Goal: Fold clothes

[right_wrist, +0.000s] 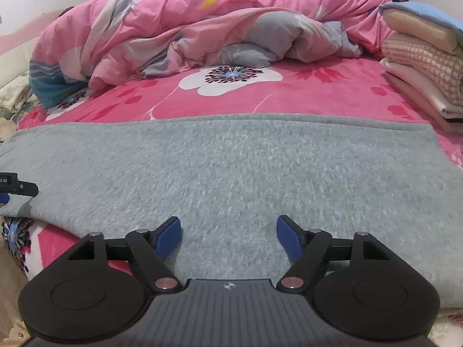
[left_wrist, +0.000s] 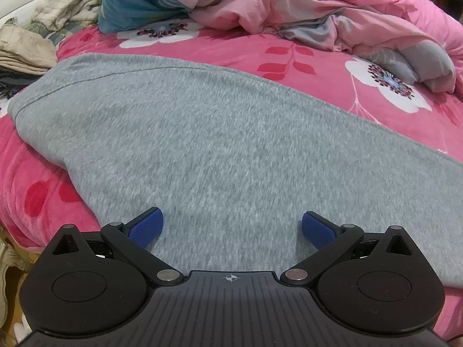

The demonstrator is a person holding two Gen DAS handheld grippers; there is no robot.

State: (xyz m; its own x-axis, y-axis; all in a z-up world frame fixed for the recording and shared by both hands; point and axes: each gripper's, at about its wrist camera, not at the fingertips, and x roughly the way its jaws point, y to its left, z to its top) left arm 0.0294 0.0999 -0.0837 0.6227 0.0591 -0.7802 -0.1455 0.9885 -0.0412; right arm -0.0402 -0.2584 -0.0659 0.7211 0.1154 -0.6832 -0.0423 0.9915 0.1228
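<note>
Both wrist views look down, seemingly close, over one grey garment.

Right gripper gapes above grey garment.

Bed's got a pink flowered sheet, gray garment spread flat on it, rumpled pink duvet behind, folded stack at the right.

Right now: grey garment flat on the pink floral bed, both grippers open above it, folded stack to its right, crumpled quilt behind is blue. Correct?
Not quite. The crumpled quilt is pink, as the right wrist view shows. The rest holds: grey garment flat on the floral bed, left gripper and right gripper open, folded stack to its right.
</note>
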